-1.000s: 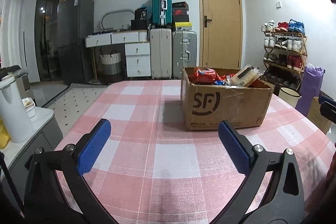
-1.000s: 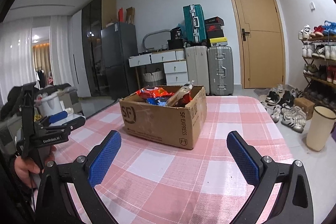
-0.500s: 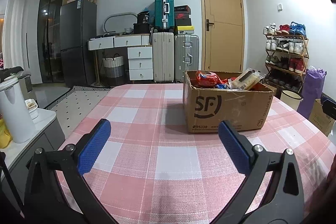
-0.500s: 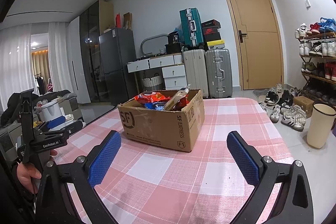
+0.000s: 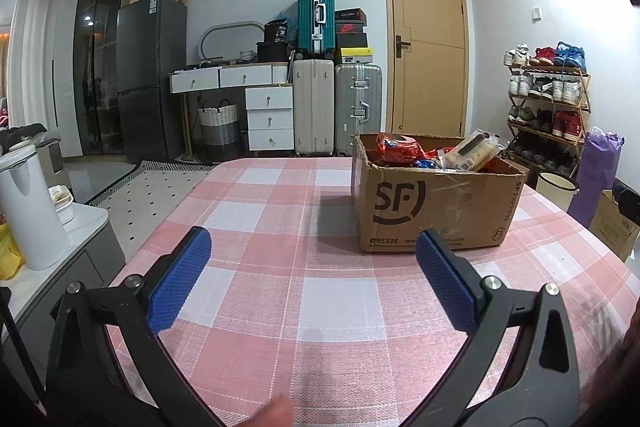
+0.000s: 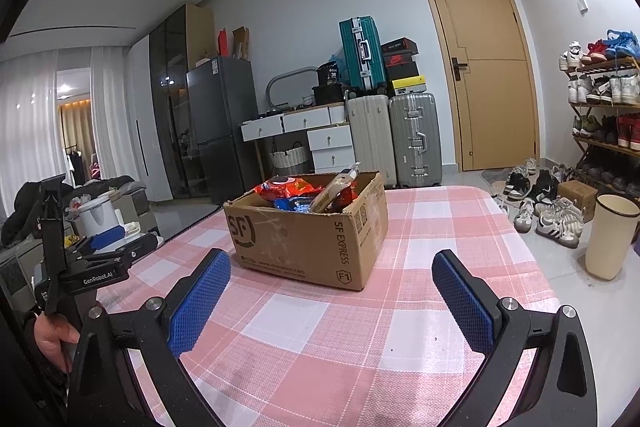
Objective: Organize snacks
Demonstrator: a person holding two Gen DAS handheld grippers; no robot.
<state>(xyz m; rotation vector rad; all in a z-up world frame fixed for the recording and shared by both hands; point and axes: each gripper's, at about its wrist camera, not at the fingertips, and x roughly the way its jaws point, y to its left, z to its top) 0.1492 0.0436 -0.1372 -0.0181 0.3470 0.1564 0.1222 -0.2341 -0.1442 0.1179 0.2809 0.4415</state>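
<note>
We hold the left gripper and right gripper with fingers spread wide and empty above the checked counter. The snacks sit heaped in the cardboard box toward the counter's far right; this fits packing finished or unpacking ahead. Only the right view shows the hand holding the left gripper

I see a matt, creased cardboard box holding glossy snack packets on the bench's woven checked cloth; my tool pads look like rough dimpled rubber.
</note>
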